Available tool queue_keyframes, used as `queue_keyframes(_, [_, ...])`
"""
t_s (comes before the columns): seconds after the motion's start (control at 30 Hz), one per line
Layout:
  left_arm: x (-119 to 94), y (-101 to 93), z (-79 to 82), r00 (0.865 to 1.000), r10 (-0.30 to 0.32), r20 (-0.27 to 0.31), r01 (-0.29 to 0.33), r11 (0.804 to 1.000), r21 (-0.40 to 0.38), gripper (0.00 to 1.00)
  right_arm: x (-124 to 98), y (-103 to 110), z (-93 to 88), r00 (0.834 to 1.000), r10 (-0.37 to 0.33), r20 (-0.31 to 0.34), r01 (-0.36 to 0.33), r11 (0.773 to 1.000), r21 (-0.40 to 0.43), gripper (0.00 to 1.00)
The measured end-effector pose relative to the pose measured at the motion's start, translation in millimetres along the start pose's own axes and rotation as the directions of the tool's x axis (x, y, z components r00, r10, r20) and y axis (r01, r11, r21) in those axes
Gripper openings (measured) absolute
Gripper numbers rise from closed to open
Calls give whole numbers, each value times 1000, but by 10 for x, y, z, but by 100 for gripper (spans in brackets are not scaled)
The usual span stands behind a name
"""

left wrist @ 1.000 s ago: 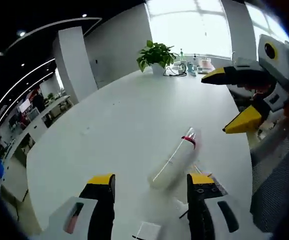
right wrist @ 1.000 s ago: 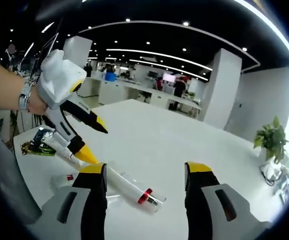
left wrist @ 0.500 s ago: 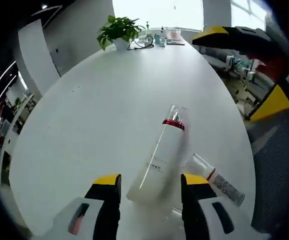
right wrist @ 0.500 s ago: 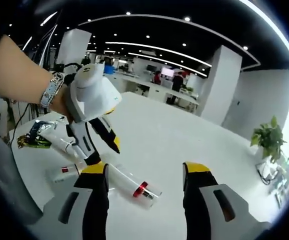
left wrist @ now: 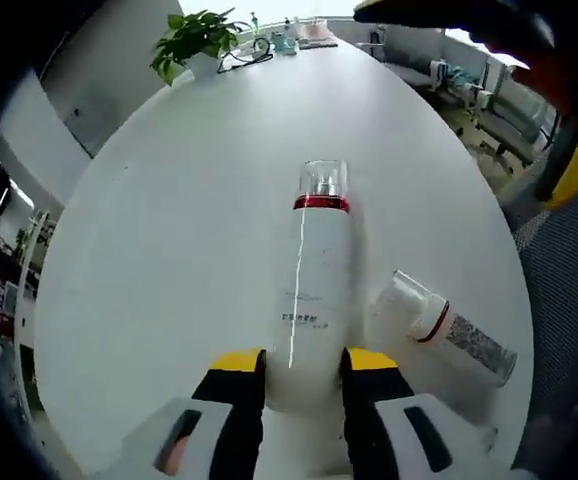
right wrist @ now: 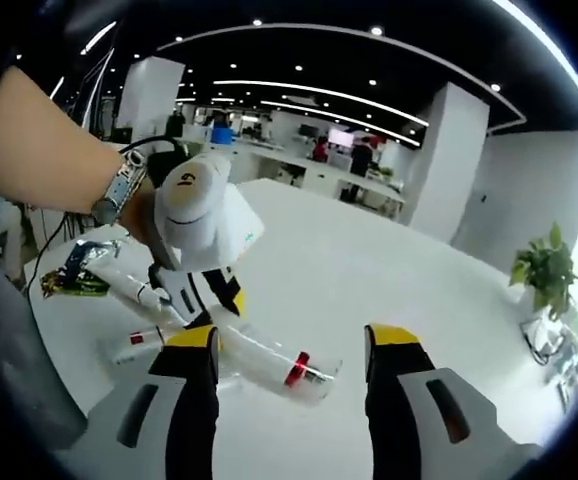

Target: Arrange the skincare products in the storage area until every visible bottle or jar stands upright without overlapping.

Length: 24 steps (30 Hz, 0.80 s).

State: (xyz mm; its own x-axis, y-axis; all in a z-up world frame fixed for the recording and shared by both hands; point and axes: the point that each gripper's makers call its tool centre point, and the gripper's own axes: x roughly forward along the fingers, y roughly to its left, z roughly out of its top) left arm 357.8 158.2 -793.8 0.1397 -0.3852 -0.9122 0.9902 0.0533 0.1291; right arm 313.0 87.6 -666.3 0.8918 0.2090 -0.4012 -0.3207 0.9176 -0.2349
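Note:
A tall white bottle (left wrist: 309, 270) with a red band and clear cap lies flat on the white table (left wrist: 169, 230), cap pointing away. My left gripper (left wrist: 304, 372) is shut on its base, one yellow-tipped jaw pressed against each side. A smaller bottle (left wrist: 441, 328) with a clear cap, red band and speckled body lies just to its right. In the right gripper view the same white bottle (right wrist: 269, 358) lies below the left gripper (right wrist: 209, 295), which a hand holds. My right gripper (right wrist: 294, 350) hovers open above the bottle, holding nothing.
A white tube (right wrist: 129, 288), a small red-marked item (right wrist: 139, 340) and a green-yellow packet (right wrist: 69, 285) lie near the table's near edge. A potted plant (left wrist: 194, 40) and small items stand at the far end. Chairs (left wrist: 479, 100) line the right side.
My left gripper moved forward and its jaws narrowed onto the white bottle's base, which now lies straight between them. The right gripper stayed open and shifted little.

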Motion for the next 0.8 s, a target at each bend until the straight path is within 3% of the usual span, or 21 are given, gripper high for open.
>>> queue_keyframes(0.1, [-14,-56,-24,1000,-1,-1,1,999,39,29,7,-27,-28,1000,8,-10,-8,999,49,57])
queue_keyframes(0.23, [-25,-133,-64,999,2,-43,2,997,78,29,-27,-71,-42,1000,28,-14,-26,992,126,57])
queue_keyframes(0.33, [-25,-181,-79,998,2,-56,3,996,85,29,-30,-51,2,995,100,12,-100,961,257,57])
queue_keyframes(0.4, [-45,-232,-101,998,-10,-66,15,998,68,29,-2,-148,29,991,123,47,-130,973,191,56])
queue_keyframes(0.47, [-50,-281,-115,998,-18,-68,22,997,67,29,38,-203,-69,983,180,29,-182,980,85,51])
queue_keyframes(0.53, [-49,-312,-122,998,-19,-68,24,997,74,29,90,-203,-252,964,267,-17,-266,963,47,46])
queue_keyframes(0.63, [-54,-357,-130,997,-24,-67,29,997,66,29,157,-245,-575,933,344,-105,-347,938,-9,48])
queue_keyframes(0.67, [-56,-358,-129,998,-23,-64,27,998,63,29,162,-212,-707,906,397,-150,-406,913,-38,47])
queue_keyframes(0.77, [-58,-370,-129,999,-19,-51,22,999,47,29,183,-164,-938,859,457,-231,-479,877,-48,46])
queue_keyframes(0.8, [-57,-378,-128,999,-22,-46,24,999,44,29,190,-122,-1025,835,486,-257,-520,850,-83,46])
